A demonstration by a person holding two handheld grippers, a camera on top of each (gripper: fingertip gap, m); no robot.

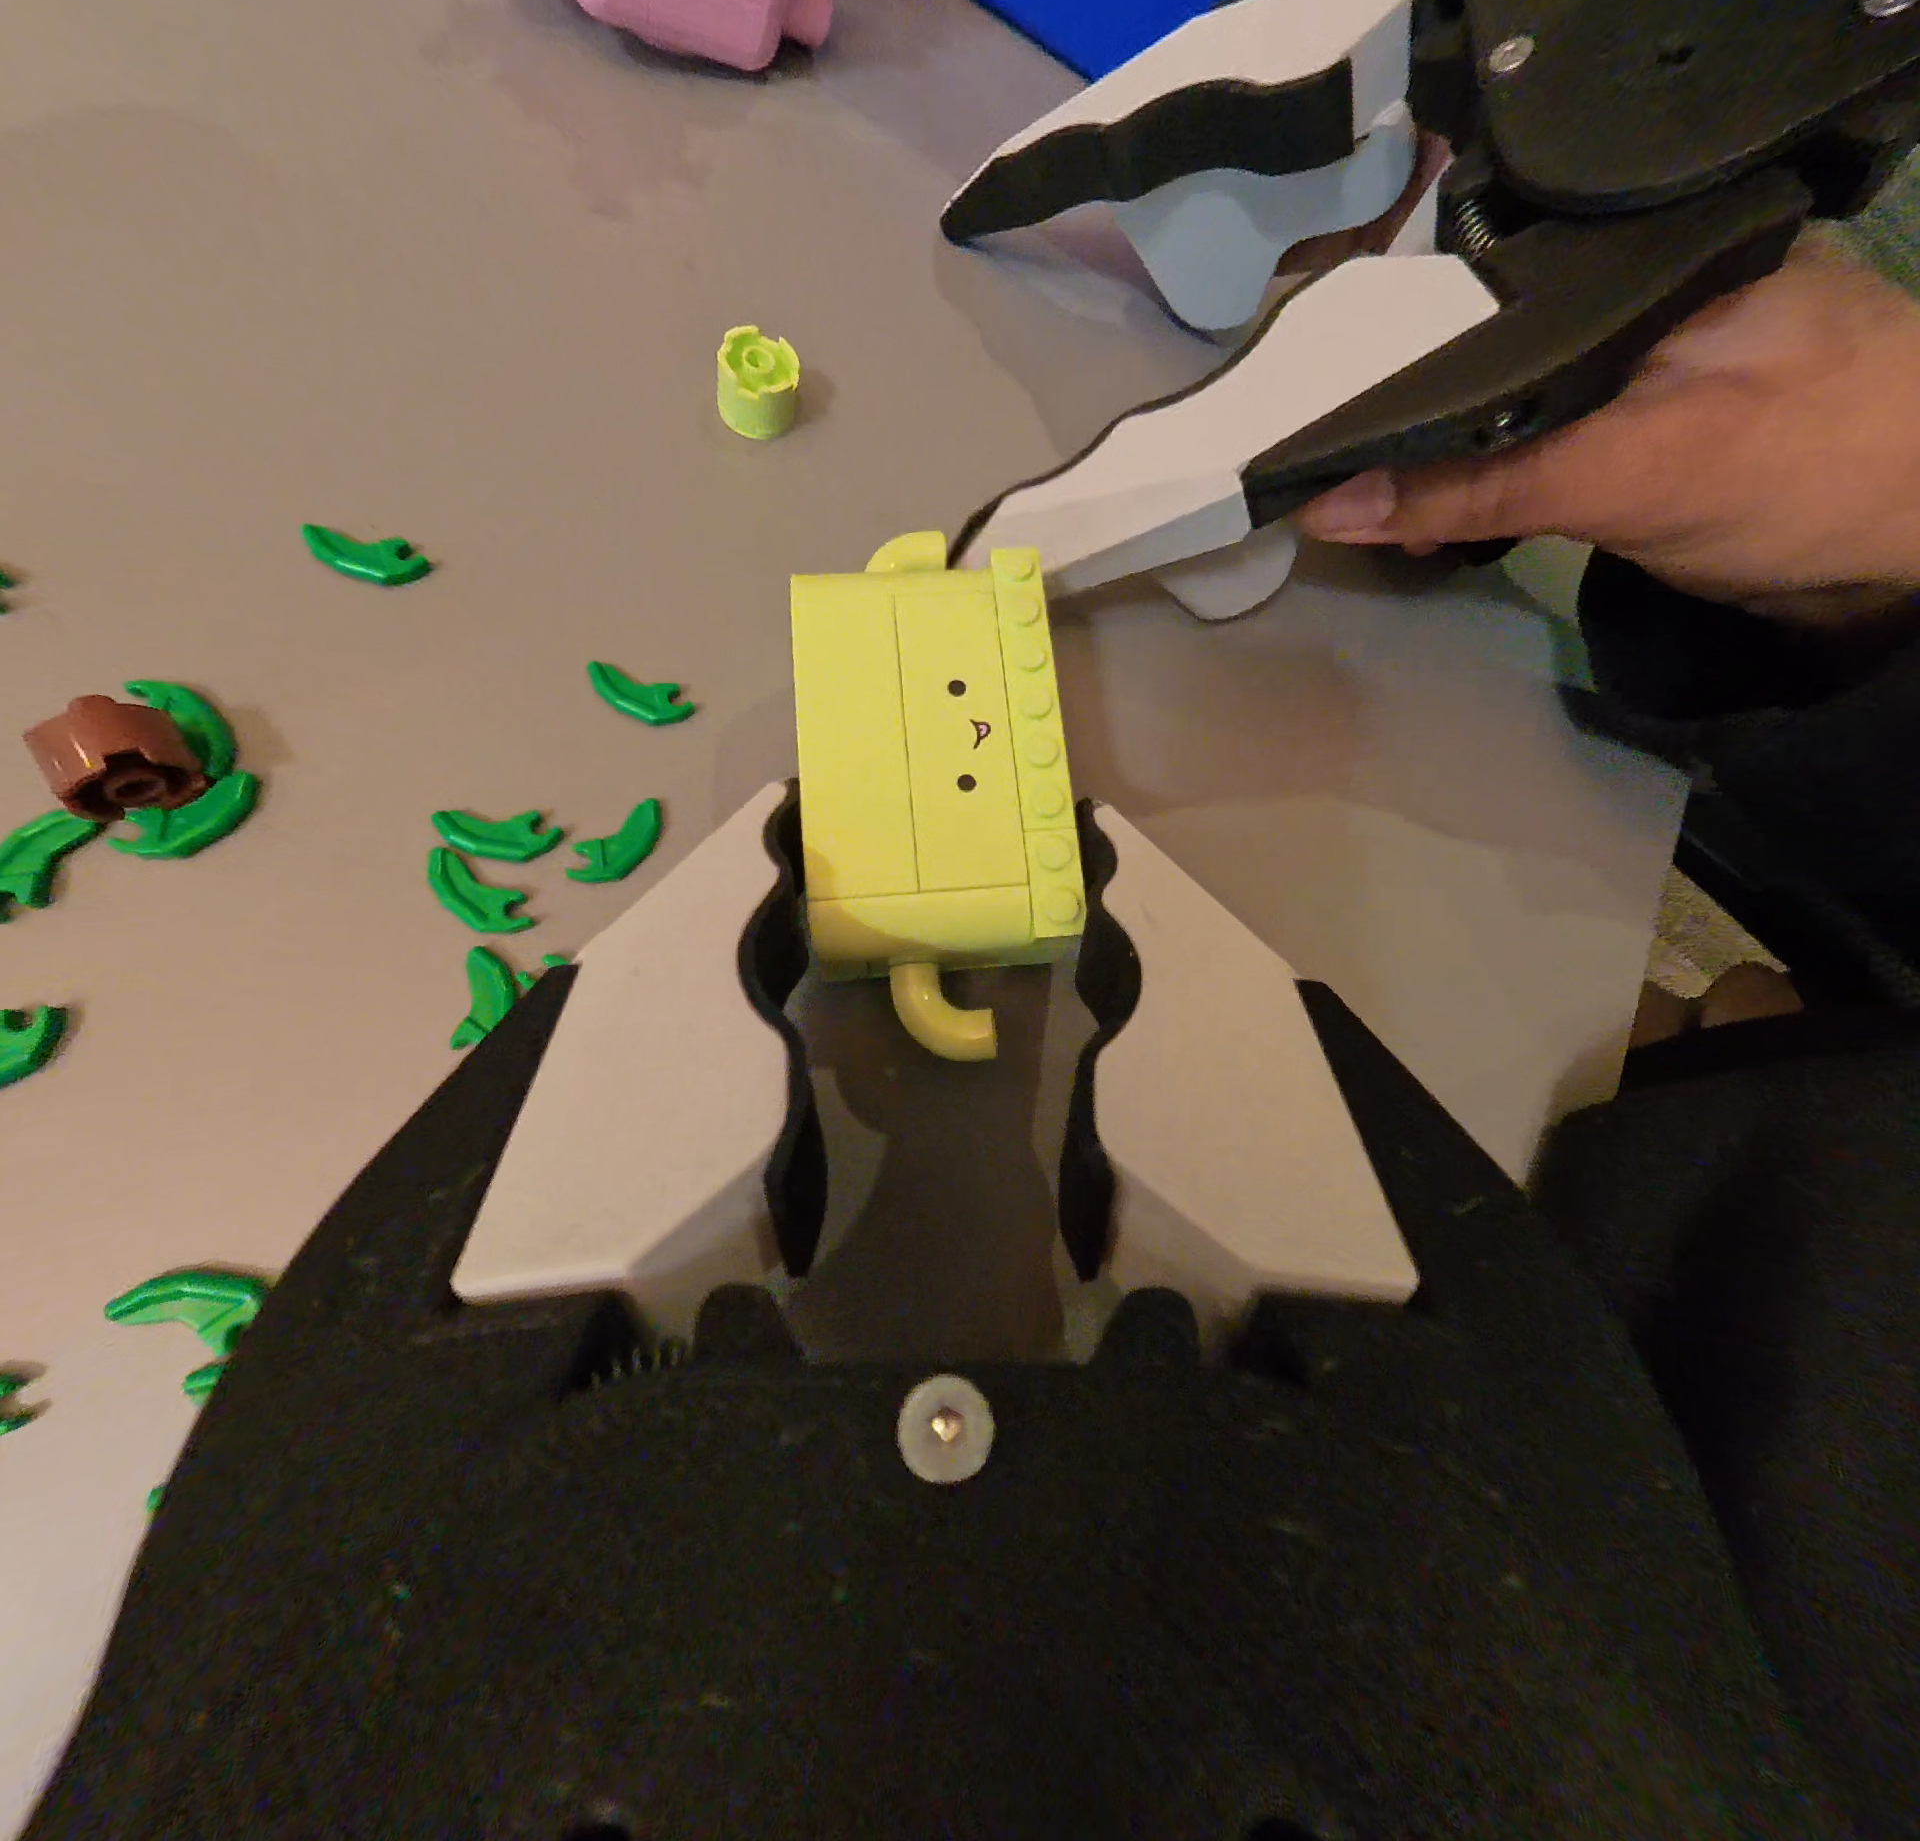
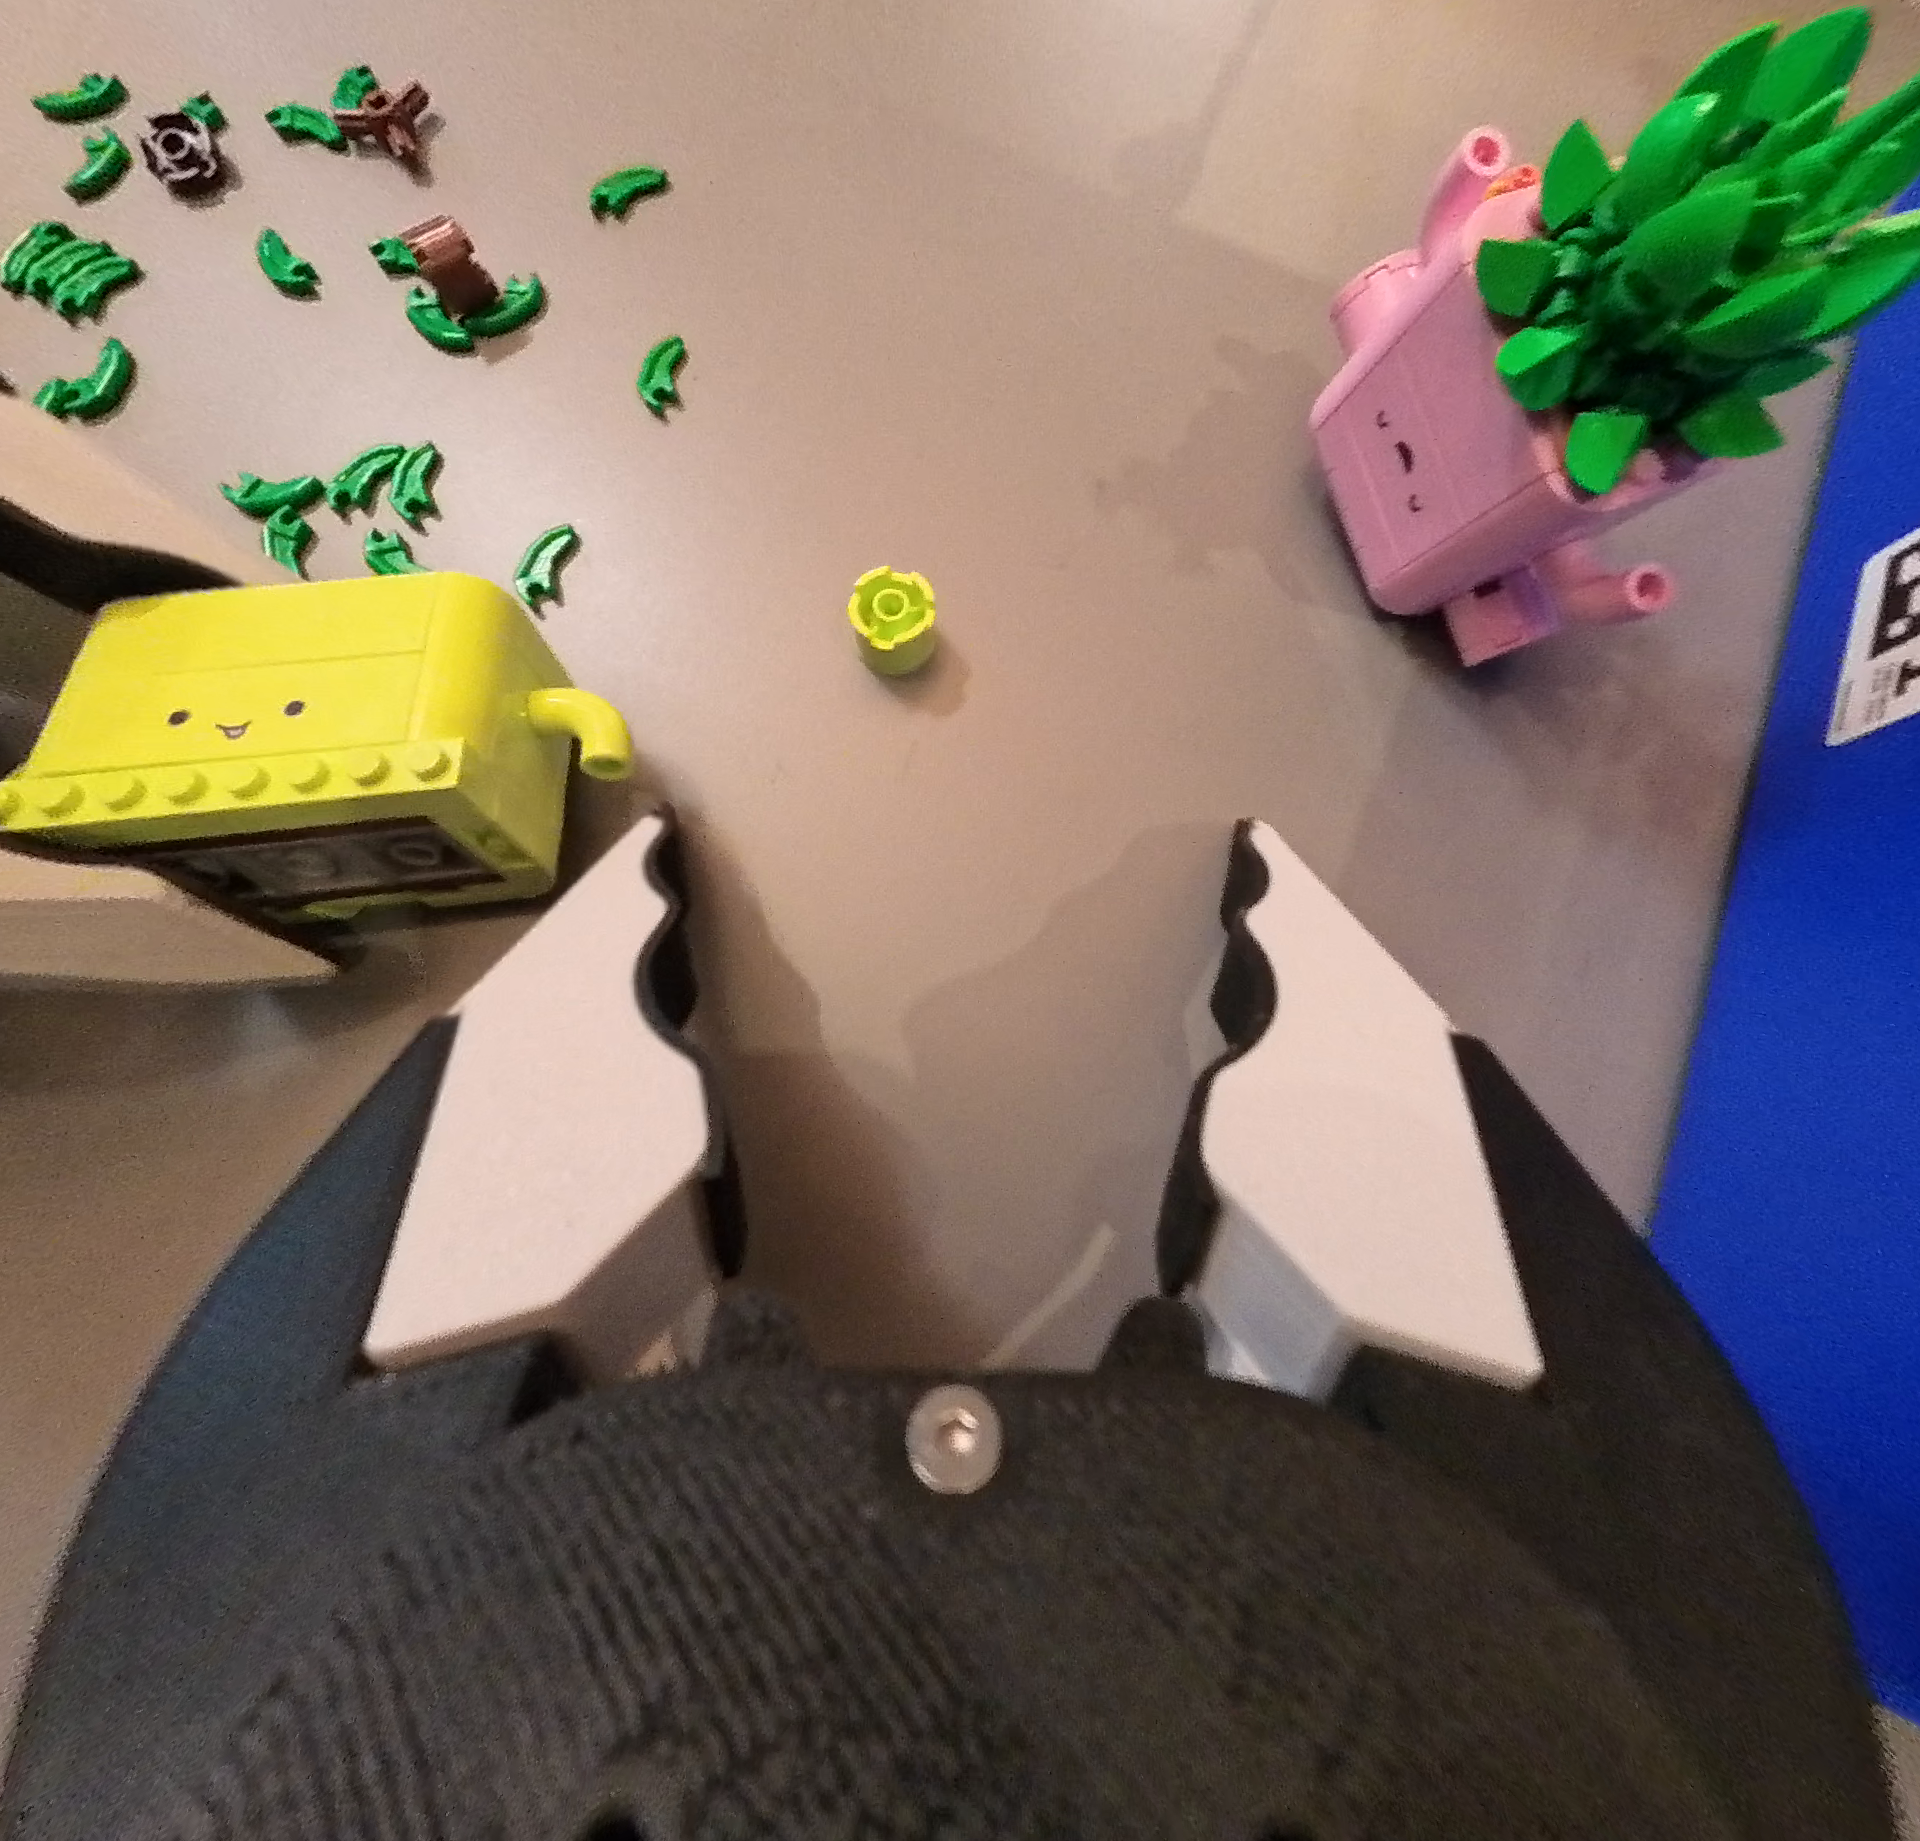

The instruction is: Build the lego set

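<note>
A lime-yellow brick body (image 1: 930, 752) with a small printed face sits at the centre of the left wrist view, lying on its side, its near end pinched between the tips of the left gripper (image 1: 940, 877), whose jaws are narrowed onto it. A curved lime arm piece pokes out of it toward the camera, and another shows at its far end. In the right wrist view the same body appears at the left edge.

The right gripper (image 2: 951, 835) fills the lower half of its own view, jaws spread wide with only bare grey table (image 2: 987, 285) between them. In the left wrist view it reaches in from the upper right, one fingertip just beside the body's far corner; contact cannot be judged.

A small round lime brick (image 2: 891, 619) stands alone mid-table. Loose green leaf pieces (image 1: 499, 861) and a brown round piece (image 1: 112, 768) scatter across the left. A pink brick figure (image 2: 1455, 472) topped with green foliage lies at the right, near a blue box (image 2: 1808, 960).
</note>
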